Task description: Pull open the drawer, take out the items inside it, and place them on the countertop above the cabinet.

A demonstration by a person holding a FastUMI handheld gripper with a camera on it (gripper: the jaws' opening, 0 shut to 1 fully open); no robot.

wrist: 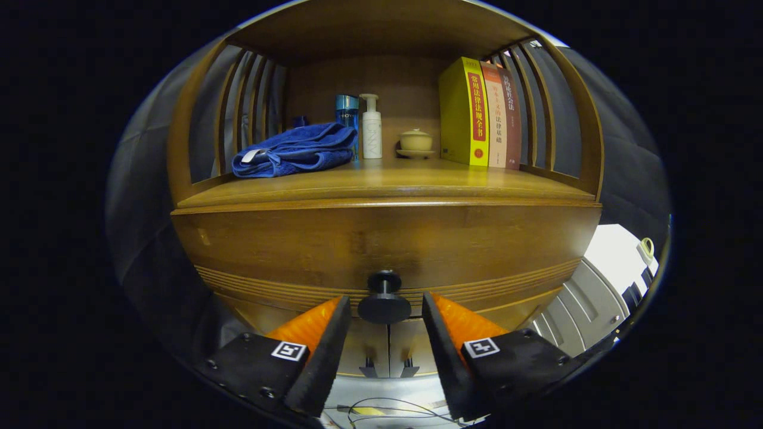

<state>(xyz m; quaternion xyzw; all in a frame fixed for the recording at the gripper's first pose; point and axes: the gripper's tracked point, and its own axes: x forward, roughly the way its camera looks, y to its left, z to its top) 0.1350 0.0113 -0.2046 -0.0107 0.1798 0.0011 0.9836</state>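
Gripper jaws apart, flanking drawer knob, seemingly untouched.

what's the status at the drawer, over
Gripper open, fingers either side of drawer knob, not gripping. Drawer shut. Nothing in the way.

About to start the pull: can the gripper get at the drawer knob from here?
Probably yes. The gripper is open, its fingers either side of the knob without touching it, and nothing sits between them. Closing should catch it.
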